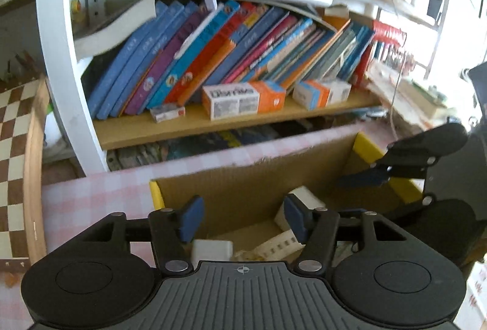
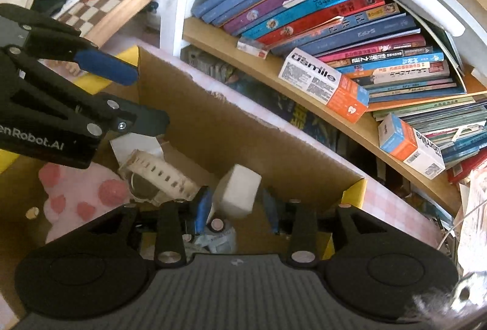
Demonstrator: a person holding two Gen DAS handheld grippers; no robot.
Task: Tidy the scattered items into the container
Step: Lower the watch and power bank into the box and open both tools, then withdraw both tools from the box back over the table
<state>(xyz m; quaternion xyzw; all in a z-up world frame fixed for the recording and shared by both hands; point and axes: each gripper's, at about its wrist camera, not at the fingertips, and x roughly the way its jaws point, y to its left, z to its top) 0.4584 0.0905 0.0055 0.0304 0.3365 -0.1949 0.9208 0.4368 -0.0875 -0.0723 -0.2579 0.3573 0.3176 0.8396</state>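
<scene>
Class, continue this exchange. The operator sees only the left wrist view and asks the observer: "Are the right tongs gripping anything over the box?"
Observer: No. The right tongs are open, with a white block loose between the jaws.
Operator: What lies on the box's far side from me?
Observer: A pink paw-shaped plush, inside the cardboard box.
Operator: I see a white strap. Whose?
Observer: A watch's; its dark dial lies beside the plush.

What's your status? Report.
Left gripper open, empty, over cardboard box. Right gripper open, white cube between its fingers. Nothing in the way.
</scene>
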